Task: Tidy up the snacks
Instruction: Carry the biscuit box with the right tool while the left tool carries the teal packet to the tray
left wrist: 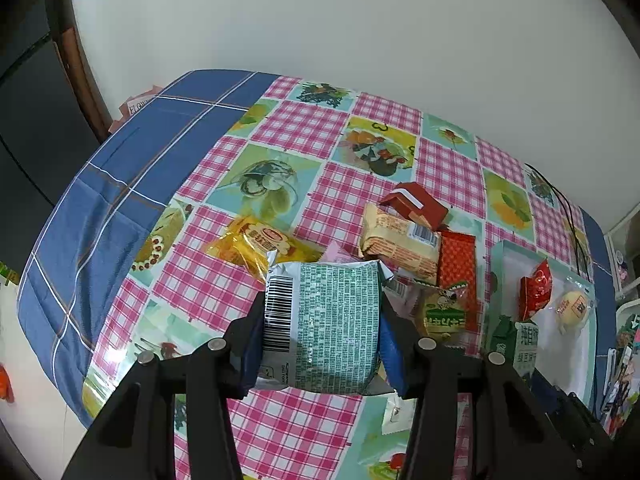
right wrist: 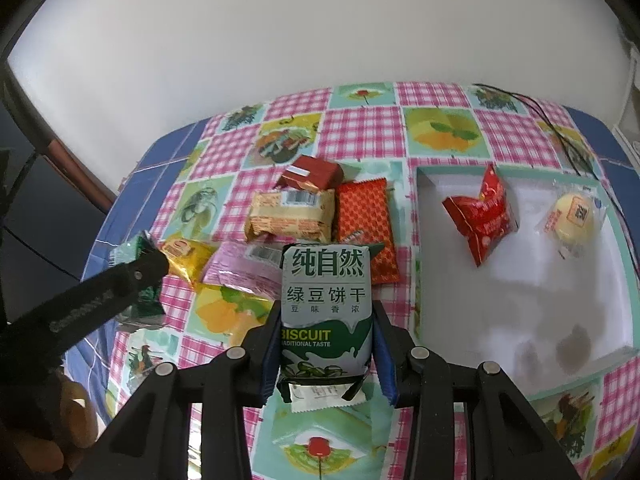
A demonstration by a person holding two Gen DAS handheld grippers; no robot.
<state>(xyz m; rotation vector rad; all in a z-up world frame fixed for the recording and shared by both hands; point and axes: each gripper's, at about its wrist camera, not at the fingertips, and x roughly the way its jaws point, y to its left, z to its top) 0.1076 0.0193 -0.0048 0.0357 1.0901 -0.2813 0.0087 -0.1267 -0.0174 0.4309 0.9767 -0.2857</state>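
- The left gripper (left wrist: 320, 320) is clamped on a green-and-white biscuit pack (left wrist: 324, 326), back face showing, barcode toward the left; the pack is held off the worktop (left wrist: 192, 280).
- The right gripper (right wrist: 326, 328) is clamped on a second biscuit pack (right wrist: 325, 304), front face up, also lifted clear.
- The white tray (right wrist: 520, 304) lies to the right and already holds a red packet (right wrist: 482, 216) and a clear-wrapped yellow round cake (right wrist: 570, 212).
- Likely step: carry both packs to the tray. To do it well, I would keep each squeeze steady, take the right pack in first, and set it on the tray's bare near part, clear of the red packet.
- The left pack must pass over the loose snacks between it and the tray, so it wants height.
- Readable print on the right pack: "纯自然", "绿豆饼干", "豆味香浓", "BISCUIT", and part of "TRADITIONAL TASTE".
- The left pack's small text is too fine to read.
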